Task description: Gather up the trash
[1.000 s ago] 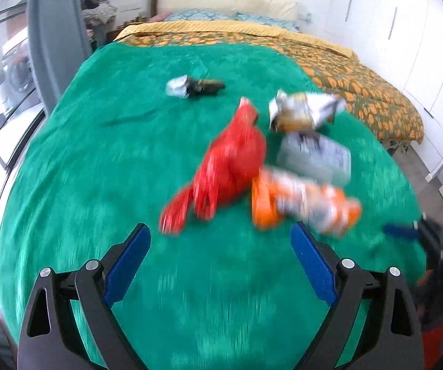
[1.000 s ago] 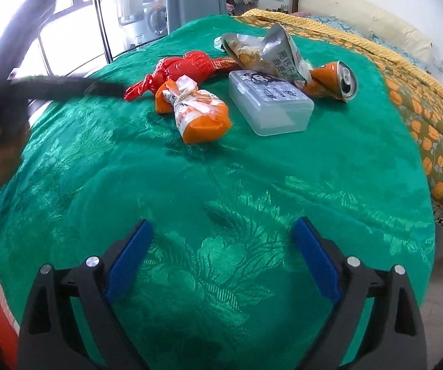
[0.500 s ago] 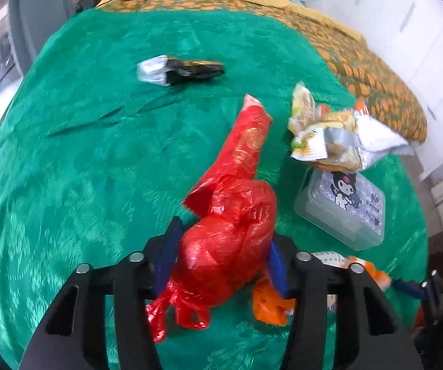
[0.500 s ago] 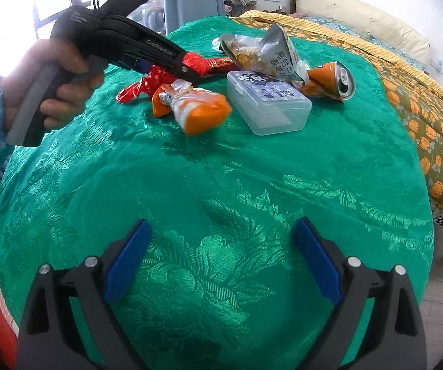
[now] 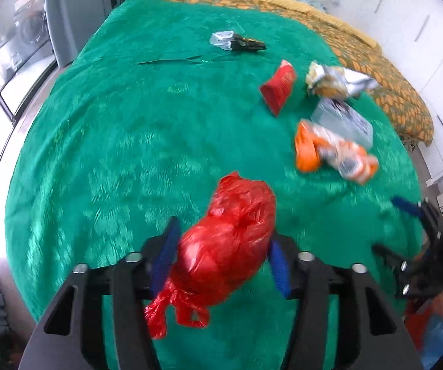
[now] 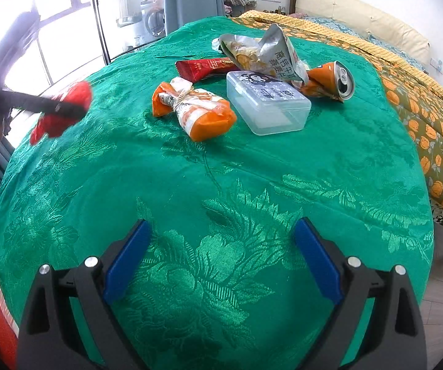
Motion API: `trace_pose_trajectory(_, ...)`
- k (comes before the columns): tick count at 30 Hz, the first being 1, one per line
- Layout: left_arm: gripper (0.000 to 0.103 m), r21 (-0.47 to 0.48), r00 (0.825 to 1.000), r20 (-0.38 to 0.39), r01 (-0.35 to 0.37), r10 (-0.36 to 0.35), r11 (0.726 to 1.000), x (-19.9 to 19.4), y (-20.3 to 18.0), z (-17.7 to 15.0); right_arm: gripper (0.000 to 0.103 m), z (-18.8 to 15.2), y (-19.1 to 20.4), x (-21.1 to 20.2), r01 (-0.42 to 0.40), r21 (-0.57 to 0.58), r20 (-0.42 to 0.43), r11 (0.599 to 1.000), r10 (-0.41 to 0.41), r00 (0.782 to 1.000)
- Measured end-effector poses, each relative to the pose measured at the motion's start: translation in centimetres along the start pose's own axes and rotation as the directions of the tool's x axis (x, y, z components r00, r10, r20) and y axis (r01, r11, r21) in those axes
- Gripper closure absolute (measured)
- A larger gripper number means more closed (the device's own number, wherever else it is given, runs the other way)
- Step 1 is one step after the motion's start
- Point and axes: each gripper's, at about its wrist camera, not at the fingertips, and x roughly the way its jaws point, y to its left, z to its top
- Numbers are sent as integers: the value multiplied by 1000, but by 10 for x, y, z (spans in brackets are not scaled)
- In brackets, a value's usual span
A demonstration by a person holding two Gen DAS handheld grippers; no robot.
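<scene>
Fingers [image 5: 163, 256] of your left gripper [image 5: 221, 259], opening, grasp the crumpled red plastic bag [image 5: 227, 246]; your right gripper [image 6: 221, 259] gapes empty near the green bedspread's [image 6: 283, 169] edge.

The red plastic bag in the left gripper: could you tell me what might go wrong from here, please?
1. The left gripper has its jaws opening with the red plastic bag between them; the crumpled, slippery film could drop onto the green cloth.
2. The bag's knotted tail hangs loose below and might snag.

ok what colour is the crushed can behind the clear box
Orange, with a silver top; the can shows best in the right wrist view.
</scene>
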Motion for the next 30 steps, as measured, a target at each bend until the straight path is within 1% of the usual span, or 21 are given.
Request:
trace_pose_trajectory(1, 31, 12, 1000, 20, 1, -1, 1000, 2, -1, -7, 12, 0, 0, 0, 0, 0, 0, 1000, 0, 1000)
trace_pose_trajectory(2, 26, 22, 999, 37, 8, -8, 1000, 4, -3, -13, 12, 0, 0, 0, 0, 1, 0, 1000, 0, 1000)
trace_pose_trajectory(4, 21, 45, 998, 60, 28, -30, 999, 9, -4, -20, 12, 0, 0, -1, 0, 1, 1, 1000, 0, 1000)
trace_pose_trajectory(7, 15, 100, 994, 108, -12, 1, 995, 14, -8, -25, 11, -1, -1, -1, -4, 5, 1, 1000, 4, 1000)
trace_pose_trajectory(10, 12, 123, 993, 117, -33, 19, 992, 16, -13, -24, 11, 0, -2, -1, -8, 3, -2, 1000, 8, 1000)
trace_pose_trajectory(13, 10, 138, 992, 116, -69, 53, 988, 19, -16, -25, 12, 6, -4, -3, -22, 3, -1, 1000, 22, 1000)
trace_pose_trajectory(15, 9, 132, 991, 115, -80, 65, 988, 19, -16, -24, 12, 17, -7, -7, -52, 20, 37, 998, 51, 998)
trace_pose_trajectory(18, 8, 122, 991, 114, -78, 65, 989, 20, -15, -23, 12, 43, -9, -3, -83, 46, 56, 995, 80, 995)
trace_pose_trajectory(19, 7, 120, 991, 113, -82, 68, 989, 21, -18, -25, 17, 52, -9, -2, -99, 48, 62, 994, 96, 993)
trace_pose_trajectory(20, 7, 119, 991, 113, -83, 70, 989, 21, -18, -26, 26, 62, -8, 3, -117, 48, 59, 992, 114, 992)
trace_pose_trajectory(21, 7, 116, 991, 113, -83, 70, 990, 21, -18, -25, 32, 67, -7, 7, -123, 50, 51, 991, 120, 991)
trace_pose_trajectory(23, 7, 114, 991, 114, -83, 70, 990, 21, -18, -26, 47, 77, -8, 17, -119, 72, 29, 990, 118, 993)
trace_pose_trajectory(24, 7, 114, 991, 114, -83, 70, 990, 21, -18, -27, 52, 80, -8, 21, -129, 90, 19, 988, 127, 992)
trace_pose_trajectory(25, 7, 113, 991, 114, -82, 69, 990, 20, -18, -27, 55, 81, -7, 25, -148, 107, 7, 983, 148, 989)
trace_pose_trajectory(26, 7, 112, 991, 114, -81, 68, 990, 20, -18, -27, 55, 79, -5, 25, -161, 113, 0, 980, 162, 987)
trace_pose_trajectory(27, 7, 113, 991, 114, -80, 67, 990, 20, -17, -26, 55, 76, 0, 25, -192, 117, -12, 974, 195, 981)
trace_pose_trajectory(29, 7, 111, 991, 115, -77, 64, 991, 21, -15, -26, 55, 69, 10, 23, -254, 122, -43, 959, 261, 964)
trace_pose_trajectory(30, 7, 110, 991, 115, -76, 63, 991, 20, -15, -26, 56, 63, 17, 20, -294, 122, -62, 948, 303, 951)
